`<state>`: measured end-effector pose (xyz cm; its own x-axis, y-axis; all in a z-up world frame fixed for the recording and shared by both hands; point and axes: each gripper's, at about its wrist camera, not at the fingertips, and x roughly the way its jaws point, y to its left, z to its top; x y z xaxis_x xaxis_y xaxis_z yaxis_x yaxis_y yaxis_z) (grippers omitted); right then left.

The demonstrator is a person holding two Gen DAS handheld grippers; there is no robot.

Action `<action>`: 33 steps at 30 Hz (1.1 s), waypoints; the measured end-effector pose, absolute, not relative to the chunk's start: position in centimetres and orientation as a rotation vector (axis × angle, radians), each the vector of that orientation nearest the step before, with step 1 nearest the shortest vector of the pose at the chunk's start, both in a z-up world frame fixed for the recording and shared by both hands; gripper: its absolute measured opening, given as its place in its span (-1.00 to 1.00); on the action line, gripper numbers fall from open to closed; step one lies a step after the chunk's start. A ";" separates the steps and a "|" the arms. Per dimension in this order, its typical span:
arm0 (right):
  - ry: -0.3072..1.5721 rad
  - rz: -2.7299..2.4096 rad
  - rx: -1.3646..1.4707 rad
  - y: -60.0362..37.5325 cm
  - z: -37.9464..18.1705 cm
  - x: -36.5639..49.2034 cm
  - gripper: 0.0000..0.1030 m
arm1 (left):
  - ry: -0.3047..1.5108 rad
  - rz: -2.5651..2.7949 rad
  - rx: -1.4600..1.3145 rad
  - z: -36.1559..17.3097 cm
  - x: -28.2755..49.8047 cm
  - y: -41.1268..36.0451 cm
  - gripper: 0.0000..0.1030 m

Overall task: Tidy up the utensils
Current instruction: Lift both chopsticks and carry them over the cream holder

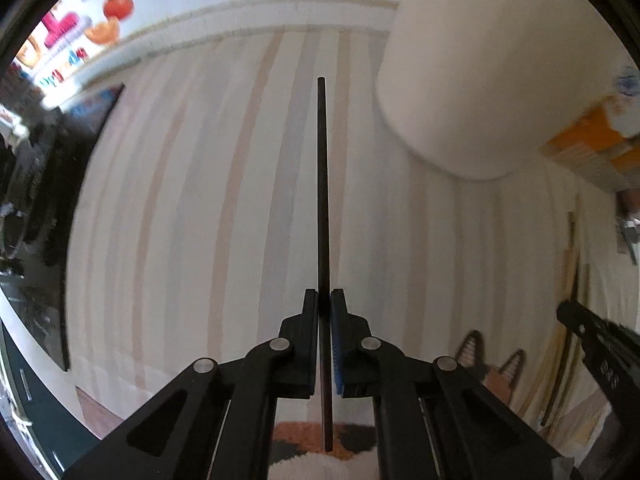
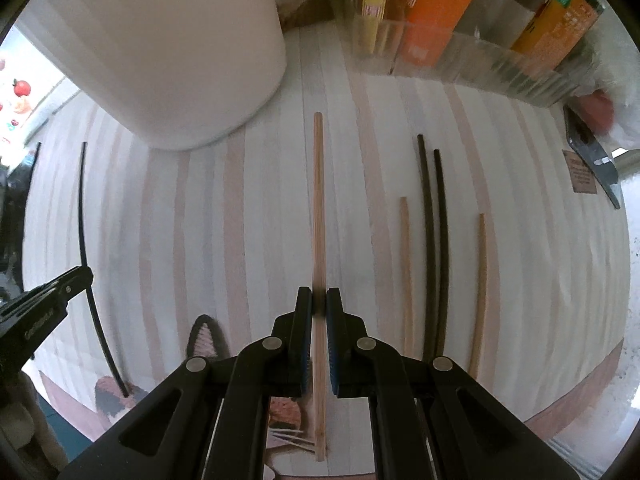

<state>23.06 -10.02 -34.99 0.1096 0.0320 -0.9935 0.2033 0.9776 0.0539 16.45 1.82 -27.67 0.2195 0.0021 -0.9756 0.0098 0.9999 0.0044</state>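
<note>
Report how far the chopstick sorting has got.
Nothing looks finished yet. In hand: the left gripper holds a black chopstick; the right gripper holds a wooden chopstick. Left: two black chopsticks and two wooden ones lie loose on the table.

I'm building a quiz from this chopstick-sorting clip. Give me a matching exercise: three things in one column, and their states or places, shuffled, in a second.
Things:
1. black chopstick
2. wooden chopstick
3. pair of black chopsticks

States:
A. lying side by side on the striped table, held by nothing
B. clamped in the left gripper
C. clamped in the right gripper

Pairs: 1-B, 2-C, 3-A
</note>
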 end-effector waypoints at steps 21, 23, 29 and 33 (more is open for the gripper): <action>0.819 0.049 0.404 -14.7 -12.7 25.5 -0.86 | 0.718 -0.136 -0.170 0.0 22.2 0.7 -0.93; 0.760 0.065 0.413 -14.3 -10.6 26.7 -0.86 | 0.696 -0.137 -0.170 0.8 23.9 -0.1 -0.93; 0.609 0.044 0.419 -14.8 -7.5 32.4 -0.86 | 0.658 -0.118 -0.224 -0.1 29.5 -1.0 -0.93; 0.543 0.024 0.411 -14.7 -7.9 35.6 -0.86 | 0.655 -0.103 -0.276 -1.8 32.8 -0.5 -0.93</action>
